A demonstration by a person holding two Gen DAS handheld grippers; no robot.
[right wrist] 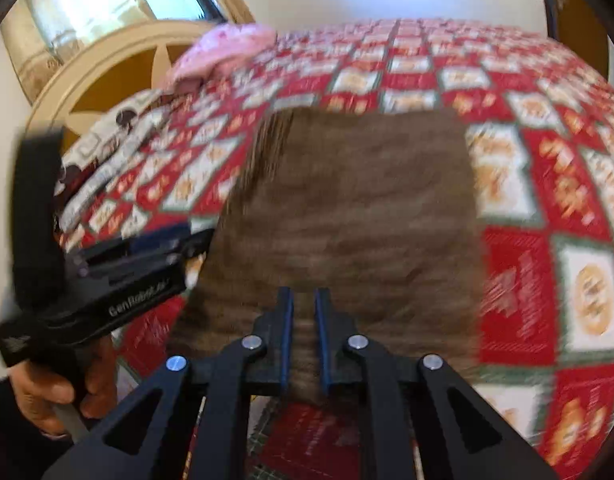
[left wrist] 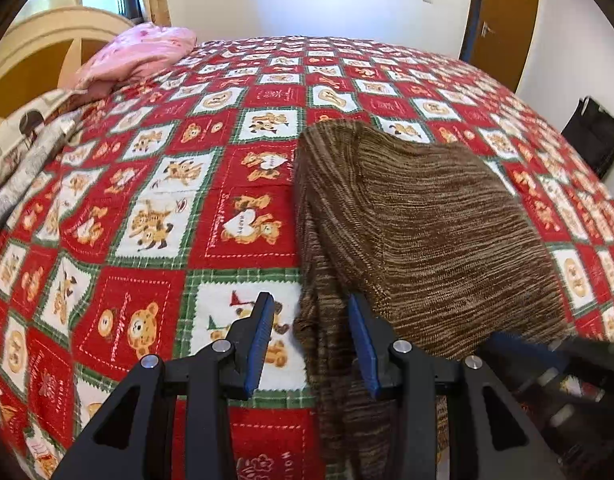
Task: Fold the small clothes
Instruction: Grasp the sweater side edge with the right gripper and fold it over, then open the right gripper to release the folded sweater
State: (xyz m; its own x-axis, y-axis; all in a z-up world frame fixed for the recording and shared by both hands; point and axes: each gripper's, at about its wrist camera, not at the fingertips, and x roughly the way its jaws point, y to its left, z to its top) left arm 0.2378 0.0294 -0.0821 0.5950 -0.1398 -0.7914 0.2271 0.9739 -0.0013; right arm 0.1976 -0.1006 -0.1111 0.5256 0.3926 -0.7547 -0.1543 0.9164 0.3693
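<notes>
A brown knit garment (left wrist: 423, 216) is lying folded on the bed's teddy-bear quilt (left wrist: 147, 216), well apart from the pink pillow (left wrist: 139, 52) at the headboard end. The left gripper (left wrist: 311, 340) is hovering at the garment's near left edge, its fingers (left wrist: 259, 344) spread wide and gripping nothing. The right gripper (right wrist: 304, 340) is clenching the garment's near hem between its narrowed fingers (right wrist: 286, 340).

The bed (left wrist: 155, 208) wears a red, white and green patchwork quilt printed with teddy bears. A brown striped knit (left wrist: 419, 216) lies folded on it, right of centre. A pink pillow (left wrist: 143, 54) sits at the far left corner, with a pale printed cloth (left wrist: 31, 140) along the left edge
</notes>
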